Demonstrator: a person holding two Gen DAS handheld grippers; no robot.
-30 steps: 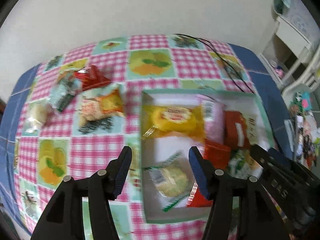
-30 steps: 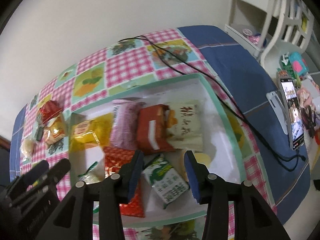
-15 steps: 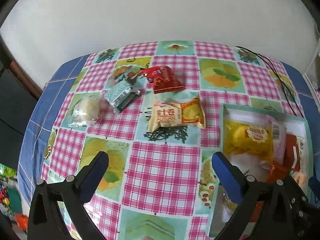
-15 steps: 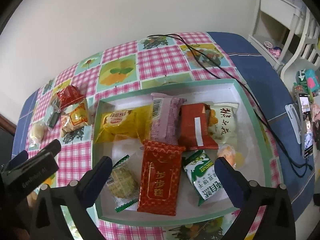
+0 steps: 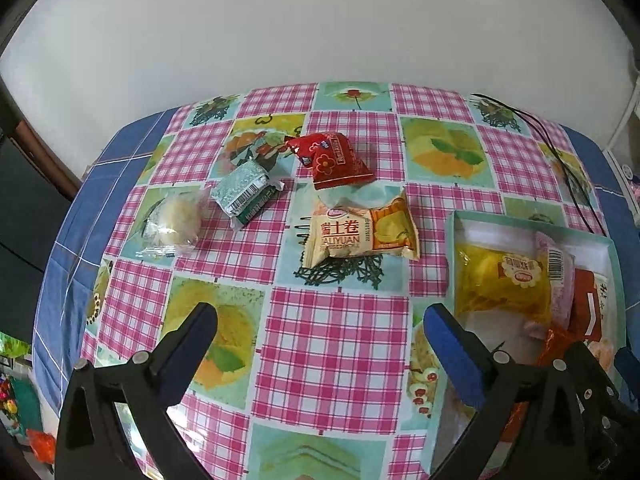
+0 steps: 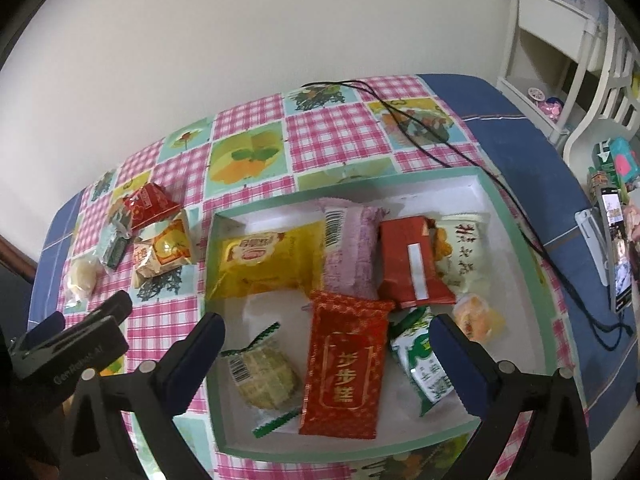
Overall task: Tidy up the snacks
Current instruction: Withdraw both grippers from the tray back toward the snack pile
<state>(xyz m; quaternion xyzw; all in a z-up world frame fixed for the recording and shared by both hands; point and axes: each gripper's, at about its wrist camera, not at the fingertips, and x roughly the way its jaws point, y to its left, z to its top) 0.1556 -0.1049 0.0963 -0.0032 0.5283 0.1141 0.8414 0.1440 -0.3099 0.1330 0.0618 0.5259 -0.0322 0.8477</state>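
- Evidently, the left gripper [image 5: 320,332] hung over bare checked tablecloth [image 5: 332,344], its jaws spread wide with nothing between them.
- Beyond it lay 4 loose snacks: a cream-and-orange pack [image 5: 360,236] printed "DALIYUAN", touching a red pouch [image 5: 330,160] with a flower mark behind it, a teal packet [image 5: 244,192] showing a barcode, and a clear-wrapped pale cake [image 5: 174,222] well to the left.
- Similarly, the right gripper [image 6: 326,334] stood with jaws wide apart above the white tray [image 6: 520,248] with a green rim, pinching nothing.
- Inside the tray lay a yellow pack [image 6: 268,260], a pink wrapper [image 6: 352,252] with a barcode, a red pack with a white strip [image 6: 412,264], a cream packet with Chinese characters [image 6: 464,256], a large red pouch with gold Chinese characters [image 6: 344,364], a green-and-white "Biscuit" packet [image 6: 424,364], a clear-wrapped round cake [image 6: 264,372] and a small orange sweet [image 6: 476,316].
- The left tool's housing [image 6: 76,360], seen from the right wrist, read "GenRobot.AI".
- A black cable [image 6: 420,128] crossed the cloth behind the tray.
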